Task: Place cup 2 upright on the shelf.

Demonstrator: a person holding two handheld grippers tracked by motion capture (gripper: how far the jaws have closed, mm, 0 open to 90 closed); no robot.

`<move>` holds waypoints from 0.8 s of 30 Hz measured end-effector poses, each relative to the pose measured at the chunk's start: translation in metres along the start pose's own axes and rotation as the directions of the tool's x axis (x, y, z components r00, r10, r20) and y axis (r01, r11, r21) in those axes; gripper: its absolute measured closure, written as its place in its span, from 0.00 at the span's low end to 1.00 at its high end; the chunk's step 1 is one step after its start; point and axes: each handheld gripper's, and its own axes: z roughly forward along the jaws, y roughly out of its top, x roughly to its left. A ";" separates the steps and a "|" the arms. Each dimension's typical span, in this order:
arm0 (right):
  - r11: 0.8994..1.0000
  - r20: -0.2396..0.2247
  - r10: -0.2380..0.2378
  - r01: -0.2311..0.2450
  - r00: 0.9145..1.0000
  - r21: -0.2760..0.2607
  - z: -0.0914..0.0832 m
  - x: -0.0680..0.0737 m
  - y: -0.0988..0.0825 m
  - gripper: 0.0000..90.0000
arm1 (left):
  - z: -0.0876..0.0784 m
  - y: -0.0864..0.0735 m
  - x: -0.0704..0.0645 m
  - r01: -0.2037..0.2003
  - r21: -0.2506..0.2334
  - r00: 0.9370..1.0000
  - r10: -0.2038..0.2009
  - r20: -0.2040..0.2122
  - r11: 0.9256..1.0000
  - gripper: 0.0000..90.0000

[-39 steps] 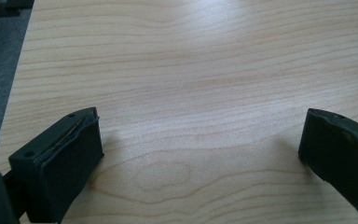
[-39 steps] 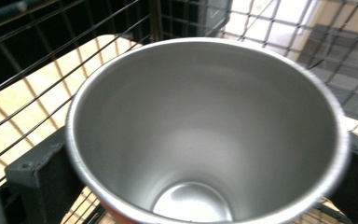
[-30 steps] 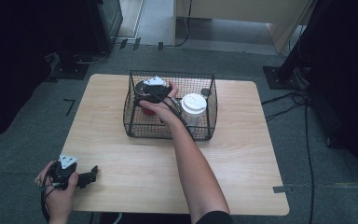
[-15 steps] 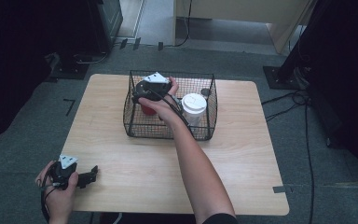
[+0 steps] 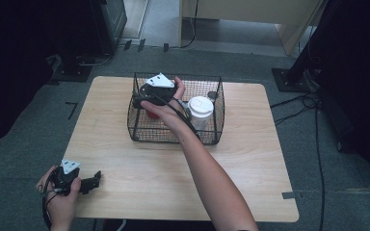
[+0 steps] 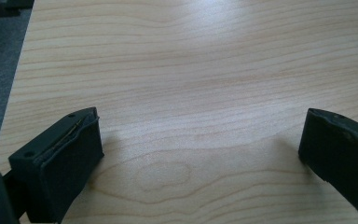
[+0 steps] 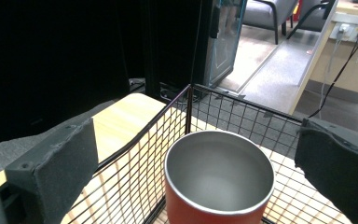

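- Right gripper: held by a hand over the left half of the wire basket, as recorded in the high view; in the right gripper view the jaws were set wide apart, one on either side of the red cup, not touching it.
- Red cup: seen from above in the right gripper view as upright, with an open mouth and an empty grey interior; in the high view it was largely covered by the gripper and hand, a red patch being visible.
- Wire basket: placed on the far middle of the wooden table; the red cup was held in its left part and a white lidded cup in its right part, the two near but apart.
- Left gripper: rested at the near left corner of the table, well apart from the basket; its jaws were spread wide over bare wood in the left gripper view, nothing between them.
- Obstruction: the forearm was laid across the basket's near rim.
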 end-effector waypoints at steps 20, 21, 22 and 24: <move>1.000 0.022 0.014 -0.014 1.000 -0.010 -0.087 -0.018 -0.028 0.00 | 0.000 0.000 0.000 0.002 -0.003 1.000 -0.002 0.000 1.000 0.00; 1.000 0.025 0.011 -0.011 1.000 -0.011 -0.091 -0.019 -0.030 0.00 | 0.000 0.000 0.000 0.002 -0.003 1.000 -0.002 0.000 1.000 0.00; 1.000 0.024 0.014 -0.014 1.000 -0.013 -0.097 -0.021 -0.032 0.00 | 0.000 0.000 0.000 0.002 -0.003 1.000 -0.002 0.000 1.000 0.00; 1.000 0.018 0.018 -0.018 1.000 -0.018 -0.105 -0.023 -0.036 0.00 | 0.000 0.000 0.000 0.002 -0.003 1.000 -0.002 0.000 1.000 0.00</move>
